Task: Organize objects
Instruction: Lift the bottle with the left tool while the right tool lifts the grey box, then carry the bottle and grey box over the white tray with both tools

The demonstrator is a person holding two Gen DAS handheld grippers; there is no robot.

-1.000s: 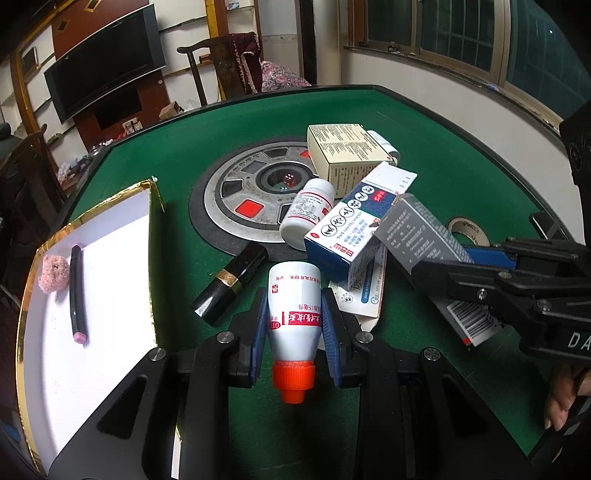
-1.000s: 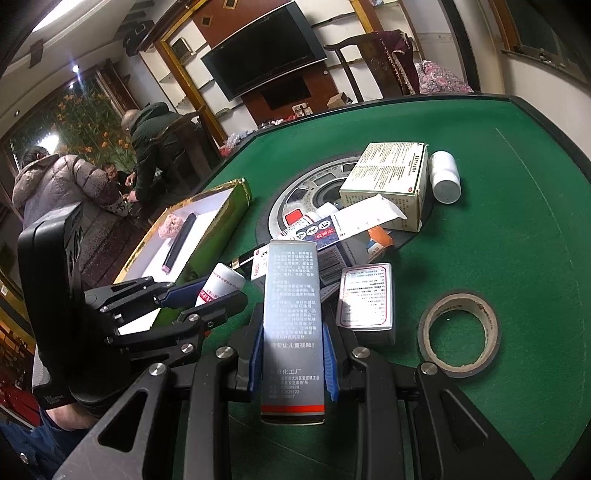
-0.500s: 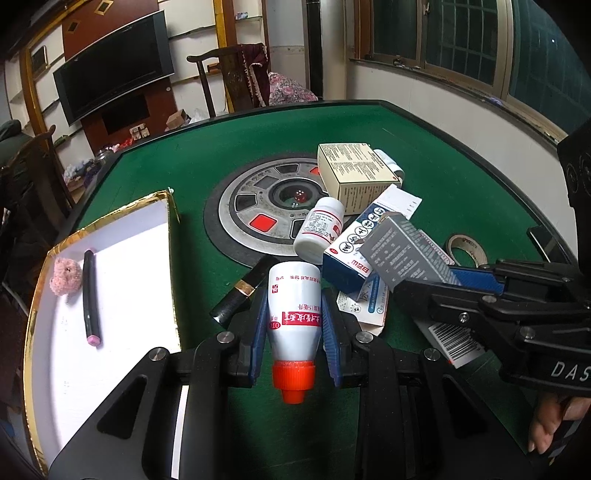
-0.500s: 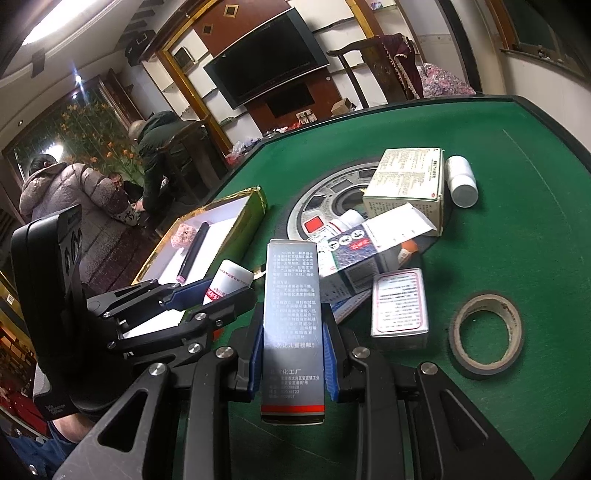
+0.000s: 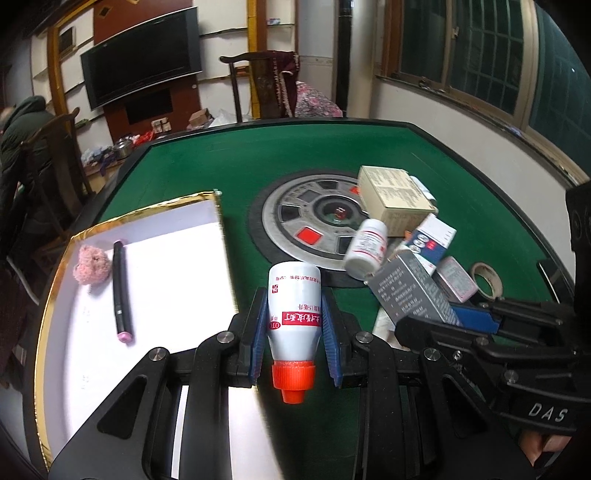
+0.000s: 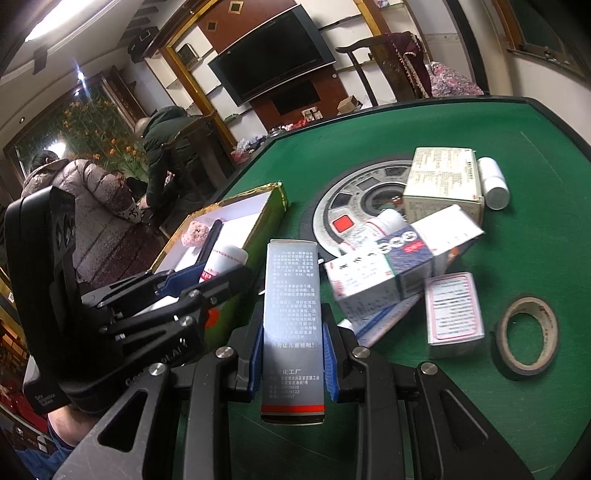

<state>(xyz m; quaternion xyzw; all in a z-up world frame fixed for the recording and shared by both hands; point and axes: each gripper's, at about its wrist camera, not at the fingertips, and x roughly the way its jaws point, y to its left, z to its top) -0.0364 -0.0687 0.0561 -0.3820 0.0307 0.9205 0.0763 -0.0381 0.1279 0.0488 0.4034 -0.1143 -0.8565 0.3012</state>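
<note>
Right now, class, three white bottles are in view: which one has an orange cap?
The white bottle clamped in the left hand-held gripper, cap pointing toward the camera. The small red-labelled bottle in the pile and the plain bottle behind the beige box have white caps.

You are working under dim indoor light, most of it from a bright ceiling lamp point(image 6: 55, 22) at the top left of the right wrist view, which blows out to white there. The white tray point(image 5: 155, 266) glares in the left wrist view. Both views bend hard at the edges and fade into black corners. The boxes on the green counter point(image 6: 369, 147) smear slightly, and the far room is soft and grainy.
</note>
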